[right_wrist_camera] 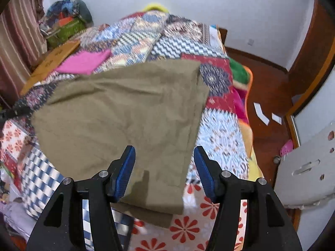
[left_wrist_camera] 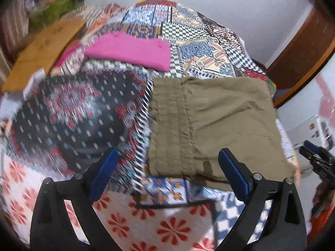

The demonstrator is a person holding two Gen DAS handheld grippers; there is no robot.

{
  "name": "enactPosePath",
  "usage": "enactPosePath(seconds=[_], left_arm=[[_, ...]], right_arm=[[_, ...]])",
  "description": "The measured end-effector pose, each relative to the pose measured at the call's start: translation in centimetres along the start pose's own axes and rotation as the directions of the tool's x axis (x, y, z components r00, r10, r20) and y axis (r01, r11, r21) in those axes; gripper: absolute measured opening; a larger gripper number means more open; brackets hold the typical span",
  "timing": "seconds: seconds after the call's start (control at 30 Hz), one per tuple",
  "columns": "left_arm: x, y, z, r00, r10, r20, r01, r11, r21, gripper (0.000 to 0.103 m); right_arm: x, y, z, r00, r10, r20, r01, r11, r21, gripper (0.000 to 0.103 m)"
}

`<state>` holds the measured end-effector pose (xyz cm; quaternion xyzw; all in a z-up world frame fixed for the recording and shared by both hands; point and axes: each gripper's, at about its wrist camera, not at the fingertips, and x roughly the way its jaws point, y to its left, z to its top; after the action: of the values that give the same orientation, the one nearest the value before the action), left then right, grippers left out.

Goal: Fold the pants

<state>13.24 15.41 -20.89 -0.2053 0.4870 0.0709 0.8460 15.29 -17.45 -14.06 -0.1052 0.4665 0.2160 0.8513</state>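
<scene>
One olive pants (right_wrist_camera: 117, 113), one pink cloth (right_wrist_camera: 83, 61)

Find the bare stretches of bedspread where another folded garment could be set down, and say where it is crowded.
Free: the dark patterned patch left of the olive pants, below the pink folded cloth; also the quilt beyond the pants toward the wall. Crowded: the bedside clutter pile and cardboard sheet at far left.

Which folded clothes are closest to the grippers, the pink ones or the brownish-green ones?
The olive pants, lying right before both grippers; the pink garment sits farther back, beside the cardboard.
</scene>
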Motion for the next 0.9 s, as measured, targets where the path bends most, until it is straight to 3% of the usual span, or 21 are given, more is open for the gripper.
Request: enactPosePath(seconds=[0.1, 0.33, 0.47, 0.6, 0.77, 0.9], left_arm=[[0.7, 0.3, -1.3, 0.991, -0.117, -0.068, 0.113, 0.992, -0.064, 0.098], [3.3, 0.9, -3.6, 0.955, -0.260, -0.141, 0.227, 0.951, -0.211, 0.098], [4.0, 0.7, -3.6, 0.952, -0.278, -0.127, 0.244, 0.941, -0.235, 0.101], [4.1, 0.3, -3.0, 0.930, -0.356, -0.094, 0.319, 0.905, -0.281, 0.101], [5.3, 0.6, -1.6, 0.917, -0.391, -0.079, 0.343, 0.874, -0.344, 0.102], [6.3, 1.9, -0.8, 0.900, -0.434, -0.044, 0.374, 0.820, -0.434, 0.102]], right_arm=[[-0.3, 1.1, 0.8, 1.000, 0.014, 0.027, -0.013, 1.000, -0.020, 0.055], [1.4, 5.1, 1.9, 0.996, 0.087, 0.021, -0.085, 0.993, -0.082, 0.055], [2.8, 6.9, 2.1, 0.994, 0.106, -0.002, -0.106, 0.987, -0.123, 0.055], [4.7, 8.0, 2.1, 0.992, 0.117, -0.044, -0.122, 0.983, -0.140, 0.055], [6.4, 8.4, 1.1, 0.984, 0.147, -0.101, -0.161, 0.976, -0.147, 0.055], [6.4, 7.8, 1.1, 0.975, 0.191, -0.112, -0.204, 0.971, -0.121, 0.055]])
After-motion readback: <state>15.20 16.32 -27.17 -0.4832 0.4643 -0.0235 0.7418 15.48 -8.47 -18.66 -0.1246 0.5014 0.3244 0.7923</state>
